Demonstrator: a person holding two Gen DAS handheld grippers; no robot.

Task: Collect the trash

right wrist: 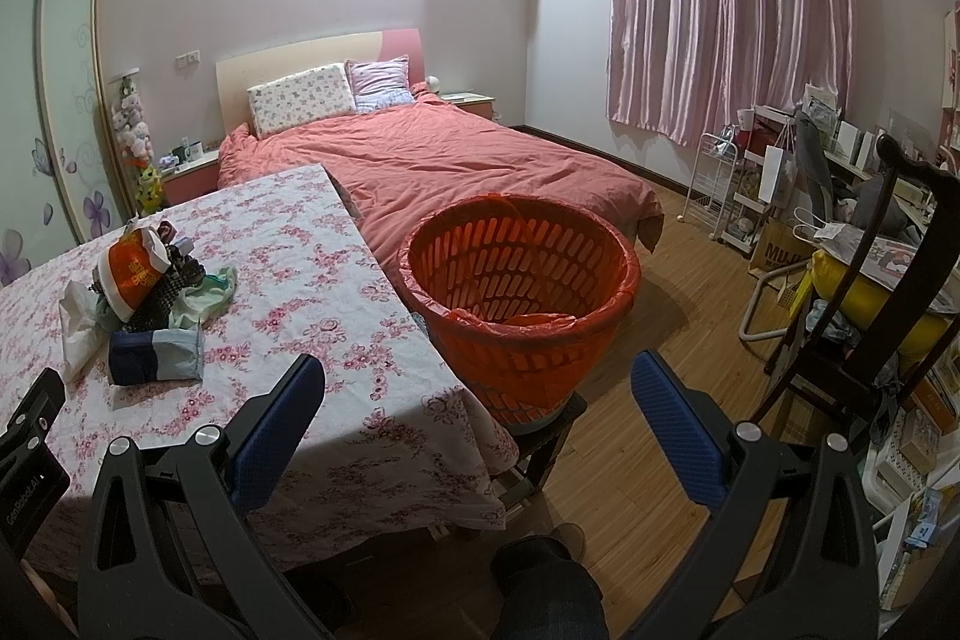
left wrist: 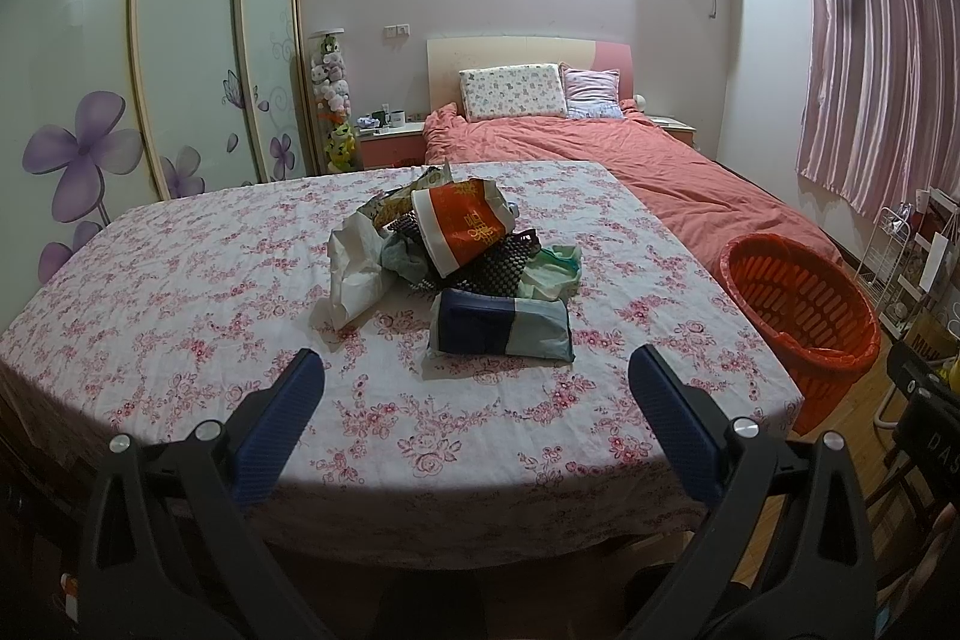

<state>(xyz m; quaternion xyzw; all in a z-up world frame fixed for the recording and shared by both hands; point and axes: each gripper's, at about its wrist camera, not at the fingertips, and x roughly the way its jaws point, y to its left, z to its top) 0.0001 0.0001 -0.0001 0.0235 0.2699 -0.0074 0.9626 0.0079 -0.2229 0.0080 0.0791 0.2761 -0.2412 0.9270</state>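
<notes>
A pile of trash lies mid-table on the floral cloth: a red-and-white paper cup (left wrist: 462,229), a white crumpled bag (left wrist: 354,274), black netting (left wrist: 486,271), a green wrapper (left wrist: 555,268) and a navy-and-grey packet (left wrist: 501,331) nearest me. The pile also shows in the right wrist view, with the cup (right wrist: 129,277) and the packet (right wrist: 153,349). My left gripper (left wrist: 477,370) is open and empty just short of the packet. My right gripper (right wrist: 477,376) is open and empty, in front of the orange basket (right wrist: 519,292), which is lined with a red bag.
The table (left wrist: 180,292) fills the left; the basket (left wrist: 798,304) stands on a stool off its right edge. A bed (right wrist: 432,160) lies behind. A dark chair (right wrist: 888,292), shelves and bags crowd the right. My leg (right wrist: 546,586) is below.
</notes>
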